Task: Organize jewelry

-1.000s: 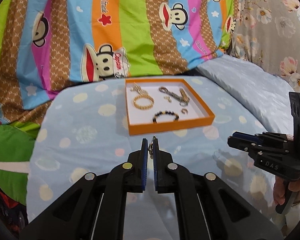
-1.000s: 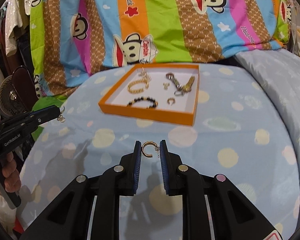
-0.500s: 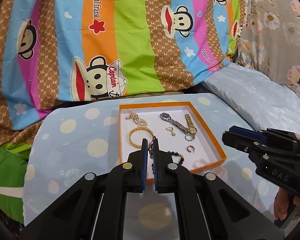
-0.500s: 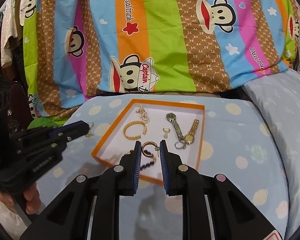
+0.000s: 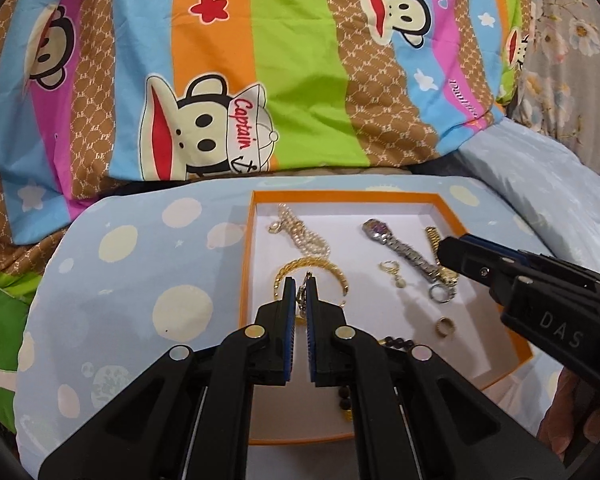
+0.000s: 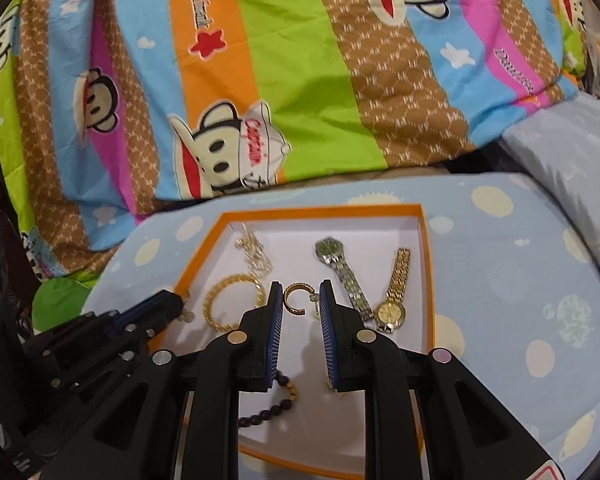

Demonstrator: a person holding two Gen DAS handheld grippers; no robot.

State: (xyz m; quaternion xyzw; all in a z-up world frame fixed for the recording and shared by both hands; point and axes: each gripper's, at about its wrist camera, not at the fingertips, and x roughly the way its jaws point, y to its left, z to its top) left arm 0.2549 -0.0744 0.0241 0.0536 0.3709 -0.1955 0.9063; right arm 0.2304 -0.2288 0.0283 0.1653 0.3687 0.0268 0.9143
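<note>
Over the orange tray (image 6: 427,264), the right gripper (image 6: 300,300) pinches a gold hoop earring (image 6: 296,299) above bare white floor (watches just right), while the left gripper (image 5: 299,294) clamps a small drop earring (image 5: 301,297) above the gold bracelet (image 5: 324,267).

A striped monkey-print blanket (image 5: 260,80) is heaped behind a pale blue spotted cushion (image 5: 140,280). Right of the blanket lies a plain blue pillow (image 6: 572,176), with grey floral fabric (image 5: 572,40) behind it.
</note>
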